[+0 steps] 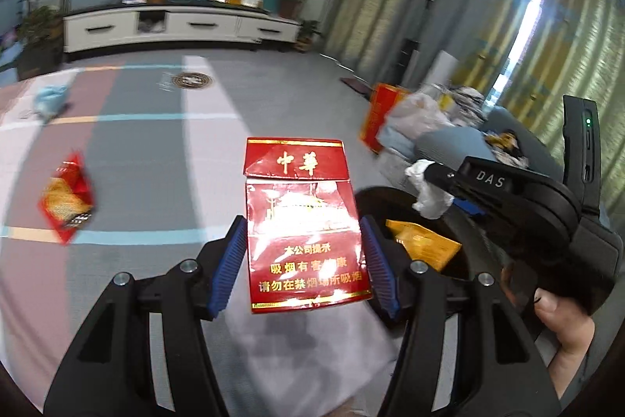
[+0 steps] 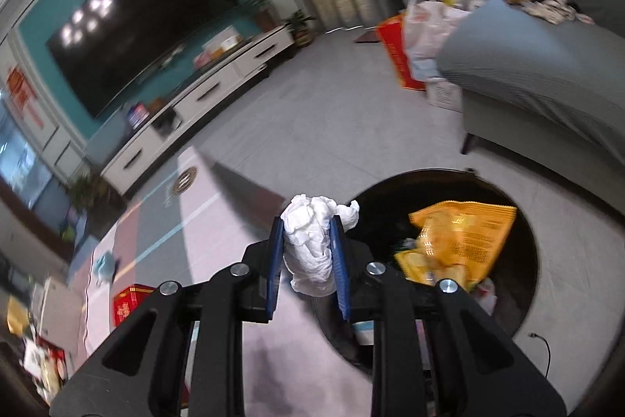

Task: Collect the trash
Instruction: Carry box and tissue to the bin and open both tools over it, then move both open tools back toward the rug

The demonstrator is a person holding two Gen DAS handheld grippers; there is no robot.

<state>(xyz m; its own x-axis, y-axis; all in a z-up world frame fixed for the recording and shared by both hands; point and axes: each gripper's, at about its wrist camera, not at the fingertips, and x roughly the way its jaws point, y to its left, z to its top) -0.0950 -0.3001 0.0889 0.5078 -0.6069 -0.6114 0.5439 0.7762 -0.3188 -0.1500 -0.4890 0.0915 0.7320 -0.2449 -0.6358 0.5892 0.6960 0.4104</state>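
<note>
My left gripper (image 1: 304, 260) is shut on a red cigarette pack (image 1: 304, 221) with gold Chinese lettering and holds it above the table, just left of the black trash bin (image 1: 375, 198). My right gripper (image 2: 306, 260) is shut on a crumpled white tissue (image 2: 312, 245) and holds it at the bin's left rim (image 2: 523, 221). The right gripper and its tissue (image 1: 429, 190) also show in the left wrist view, over the bin. An orange snack bag (image 2: 465, 237) lies inside the bin and shows in the left wrist view too (image 1: 422, 245).
A red snack wrapper (image 1: 66, 202) and a crumpled blue piece (image 1: 50, 96) lie on the striped tablecloth (image 1: 156, 163). A red box (image 2: 129, 303) sits at the table's left. A grey sofa (image 2: 547, 65), bags beside it (image 2: 422, 30) and a TV cabinet (image 1: 179, 26) stand beyond.
</note>
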